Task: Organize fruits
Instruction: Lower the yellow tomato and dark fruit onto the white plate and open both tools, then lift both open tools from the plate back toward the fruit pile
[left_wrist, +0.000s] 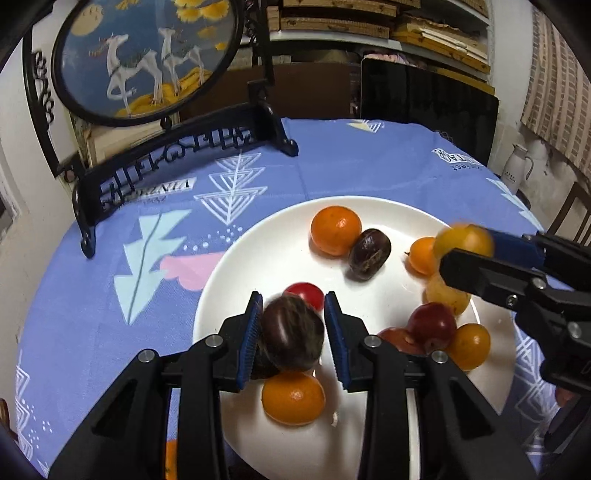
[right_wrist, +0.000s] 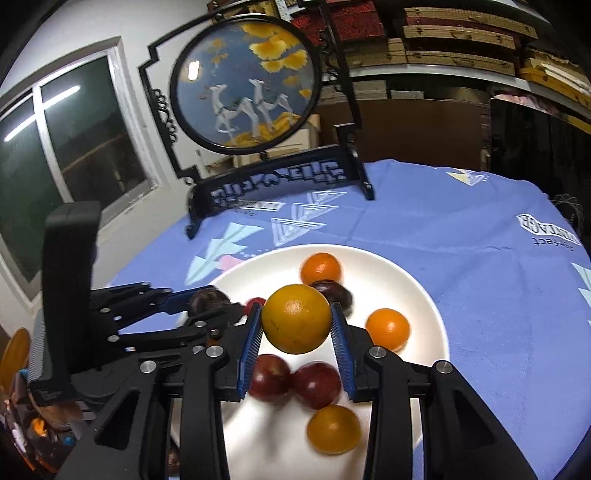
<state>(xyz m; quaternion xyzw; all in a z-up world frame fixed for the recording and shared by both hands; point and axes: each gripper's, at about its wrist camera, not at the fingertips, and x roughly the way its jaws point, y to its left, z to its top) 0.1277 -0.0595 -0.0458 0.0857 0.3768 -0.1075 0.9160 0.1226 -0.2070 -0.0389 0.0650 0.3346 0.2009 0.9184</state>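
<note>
1. A white glazed plate (left_wrist: 236, 280) sits on a blue printed tablecloth (left_wrist: 369, 166), holding smooth round fruits: oranges, glossy dark plums and red ones.
2. The left gripper (left_wrist: 293, 325), black with ribbed blue pads, has its jaws parted around a dark purple plum (left_wrist: 291, 336) just above the plate; the left pad touches the skin, while a gap shows at the right pad.
3. The right gripper (right_wrist: 297, 325) frames a round yellow-orange fruit (right_wrist: 296, 318) over the plate's middle; both pads lie close against its sides, though whether they press cannot be told.
4. Only the left wrist view shows a small red fruit (left_wrist: 306, 294) beyond the plum and an orange (left_wrist: 293, 398) beneath the fingers.
5. Only the right wrist view shows a window (right_wrist: 74, 147) at left and the full round deer painting (right_wrist: 245, 85) in its black ornate stand.
</note>
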